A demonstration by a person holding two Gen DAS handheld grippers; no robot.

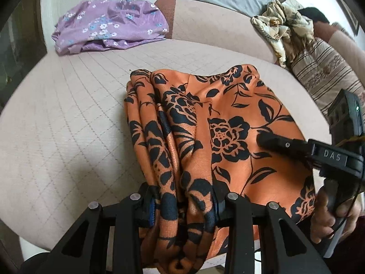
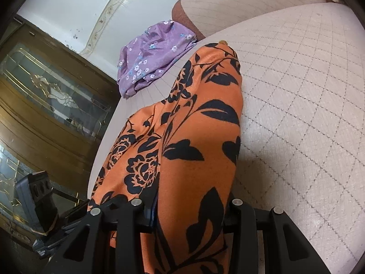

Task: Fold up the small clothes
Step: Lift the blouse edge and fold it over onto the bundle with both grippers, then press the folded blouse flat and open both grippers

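An orange garment with a black flower print (image 1: pixel 228 118) lies partly spread on the pale quilted cushion (image 1: pixel 68 114). Its near edge is bunched into folds. My left gripper (image 1: pixel 184 207) is shut on that bunched edge at the bottom of the left wrist view. My right gripper (image 1: pixel 264 137) reaches in from the right over the cloth, held by a hand (image 1: pixel 330 214). In the right wrist view the orange garment (image 2: pixel 200 125) rises in a ridge from between the jaws of my right gripper (image 2: pixel 189 212), which is shut on it.
A crumpled purple flowered garment (image 1: pixel 109 25) lies at the cushion's far left. A beige patterned cloth heap (image 1: pixel 282 27) and a striped cushion (image 1: pixel 324 68) sit far right. A wooden cabinet with glass doors (image 2: pixel 45 96) stands beside the seat.
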